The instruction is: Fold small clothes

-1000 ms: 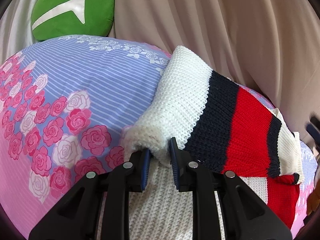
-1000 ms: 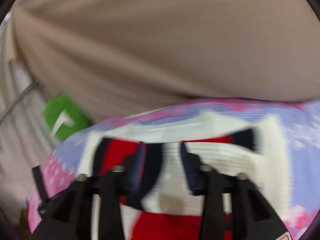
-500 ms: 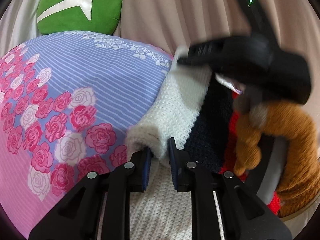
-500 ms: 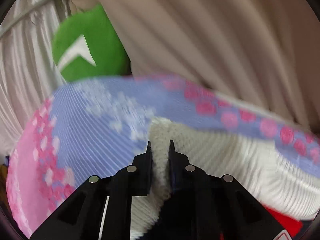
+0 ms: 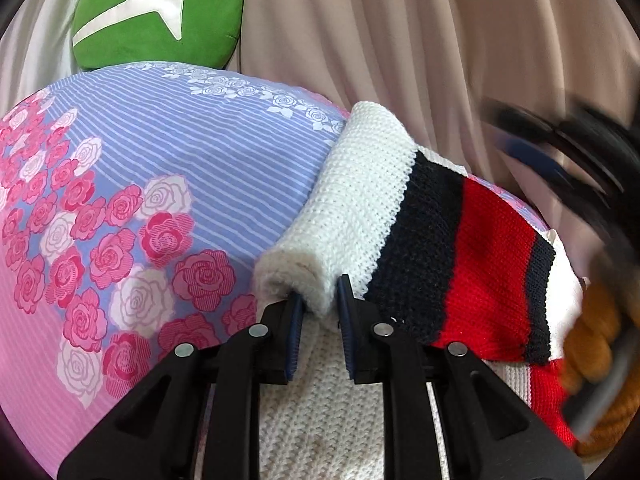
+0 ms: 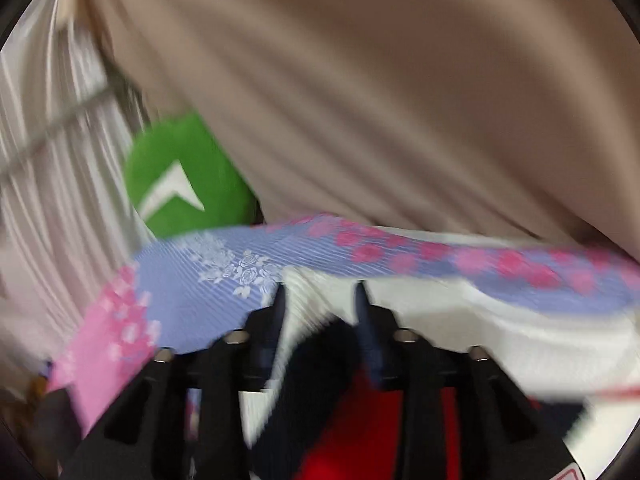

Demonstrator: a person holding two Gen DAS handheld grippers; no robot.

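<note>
A small knitted sweater (image 5: 424,236) in white, navy and red stripes lies on the flowered bedsheet (image 5: 160,168). Its left edge is folded over into a thick white roll (image 5: 352,200). My left gripper (image 5: 318,304) is shut on the near end of that roll. In the right wrist view, which is blurred, my right gripper (image 6: 320,300) stands open over the sweater's white and navy part (image 6: 308,320), with nothing held. The right gripper also shows as a dark blur at the right edge of the left wrist view (image 5: 568,152).
A green cushion (image 5: 160,12) with a white arrow sits at the back left of the bed. Beige curtains (image 5: 420,40) hang behind the bed. The person's orange-brown knitted sleeve (image 5: 600,328) is at the right edge.
My right gripper has let go of the sweater's far white edge, opened, and pulled back to the right. My left gripper has kept its hold on the roll.
</note>
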